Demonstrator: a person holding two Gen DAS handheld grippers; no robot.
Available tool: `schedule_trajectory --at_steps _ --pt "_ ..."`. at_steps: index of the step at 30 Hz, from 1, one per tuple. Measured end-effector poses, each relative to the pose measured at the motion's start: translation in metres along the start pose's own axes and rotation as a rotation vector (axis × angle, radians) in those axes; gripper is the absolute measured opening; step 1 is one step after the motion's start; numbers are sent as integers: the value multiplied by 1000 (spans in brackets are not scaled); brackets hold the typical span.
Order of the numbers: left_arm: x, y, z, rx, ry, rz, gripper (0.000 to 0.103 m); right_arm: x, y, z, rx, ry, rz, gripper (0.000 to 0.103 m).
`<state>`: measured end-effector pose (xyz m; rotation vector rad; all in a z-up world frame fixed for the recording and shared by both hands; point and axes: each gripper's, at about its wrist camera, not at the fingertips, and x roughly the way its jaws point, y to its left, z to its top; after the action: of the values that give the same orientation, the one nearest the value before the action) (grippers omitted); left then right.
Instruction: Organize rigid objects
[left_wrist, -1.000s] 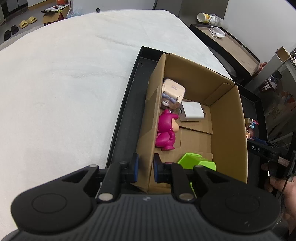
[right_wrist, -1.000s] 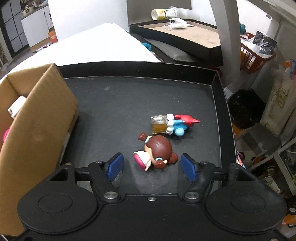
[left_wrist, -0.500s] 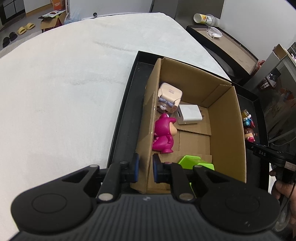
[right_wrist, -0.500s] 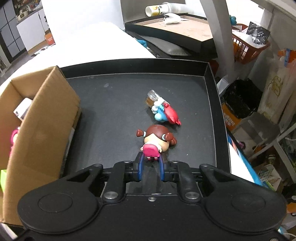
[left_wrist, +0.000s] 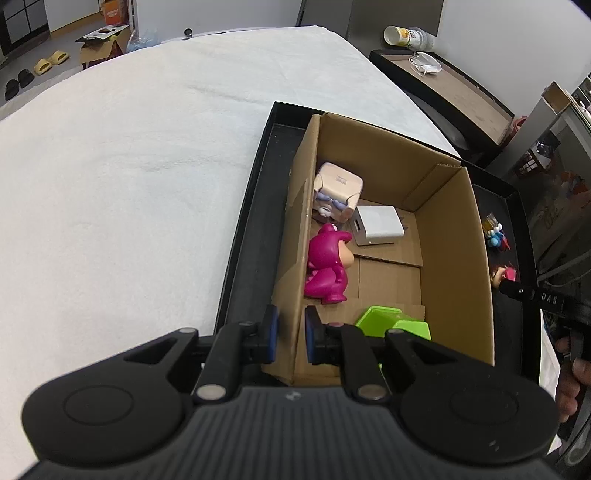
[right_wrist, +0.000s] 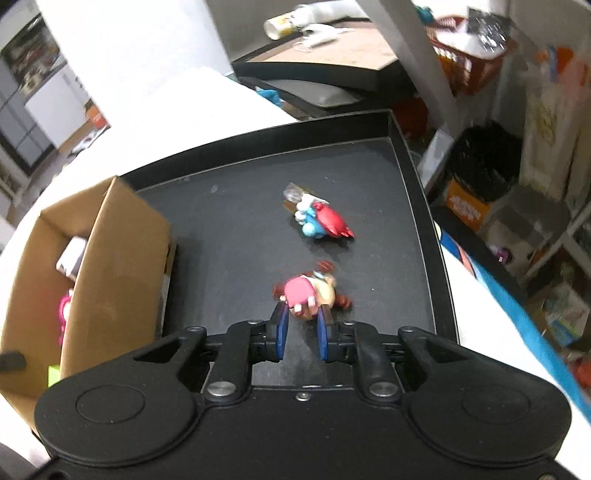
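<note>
Cardboard box (left_wrist: 454, 236) at frame centre, standing in the black tray (left_wrist: 247, 229), left wall pinched by the left gripper (left_wrist: 291, 334). Inside: magenta figure (left_wrist: 327, 267), white charger (left_wrist: 378, 225), green piece (left_wrist: 391, 321). Lower centre of the right view: right gripper (right_wrist: 301, 332) clamped on the brown-haired doll (right_wrist: 308, 291); blue-and-red figure (right_wrist: 321, 219) above it on the tray.

Bg: face mask (left_wrist: 426, 62) nr tipped cup (left_wrist: 400, 36); slippers (left_wrist: 48, 62) on floor.
</note>
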<state>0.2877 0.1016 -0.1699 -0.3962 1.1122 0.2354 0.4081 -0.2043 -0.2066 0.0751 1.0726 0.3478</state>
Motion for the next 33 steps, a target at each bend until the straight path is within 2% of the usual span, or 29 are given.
schedule_trajectory --at_steps 3,7,11,12,26,31,32,33 --pt "0 1 -1 -3 5 -3 14 2 -3 0 20 2 -11 24" --pt "0 1 -1 -1 6 -4 14 8 -2 0 18 5 -33 37" --pt "0 1 -1 0 6 -6 14 8 -1 3 20 -25 -48 63" --pt "0 1 -1 0 5 -6 14 7 0 3 21 -37 -46 67" --pt "2 1 0 6 13 -9 14 28 25 8 -49 -60 31 69" --pt "3 0 1 6 14 -7 14 34 32 6 -82 -59 0 68" --pt "3 0 1 7 15 -6 14 36 33 6 -85 -54 -6 62" --pt "3 0 1 7 15 -6 14 37 33 5 -87 -48 -3 48"
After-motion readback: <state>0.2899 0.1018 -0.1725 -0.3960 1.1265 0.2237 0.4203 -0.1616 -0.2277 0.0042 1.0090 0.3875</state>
